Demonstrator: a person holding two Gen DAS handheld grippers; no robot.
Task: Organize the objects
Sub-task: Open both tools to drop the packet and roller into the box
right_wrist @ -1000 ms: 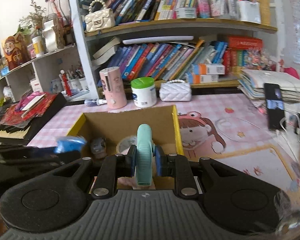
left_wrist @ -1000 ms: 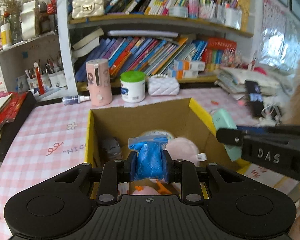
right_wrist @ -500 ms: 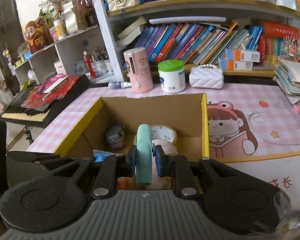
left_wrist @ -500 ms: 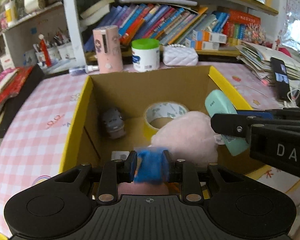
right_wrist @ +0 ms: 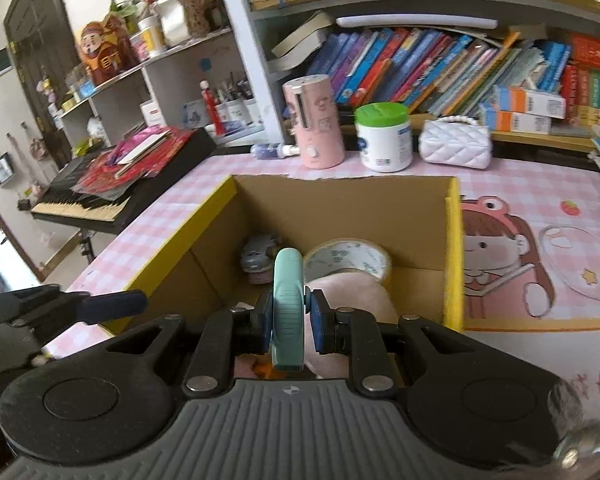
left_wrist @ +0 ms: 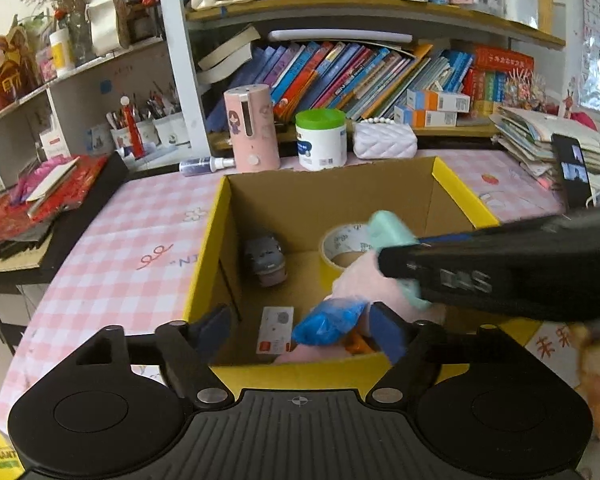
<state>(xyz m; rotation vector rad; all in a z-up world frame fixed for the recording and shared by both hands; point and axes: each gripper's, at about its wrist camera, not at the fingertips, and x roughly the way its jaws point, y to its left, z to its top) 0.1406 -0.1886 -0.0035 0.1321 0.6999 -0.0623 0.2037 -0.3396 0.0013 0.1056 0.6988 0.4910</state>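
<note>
Tabletop (right_wrist: 204, 196), pink checked cloth: open cardboard box (right_wrist: 340, 208) directly ahead of right gripper (right_wrist: 288, 320); beyond it pink dispenser (right_wrist: 314, 120), green-lidded tub (right_wrist: 384, 136), white quilted purse (right_wrist: 454, 142), small spray bottle (right_wrist: 274, 150).

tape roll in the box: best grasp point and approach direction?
Pinch the tape roll through its wall: one finger in the open core, one outside, coming from above. It lies roughly flat on the box floor, hole up. Take its far rim; the pink plush crowds the near edge, and the right gripper is shut on the mint green case.
</note>
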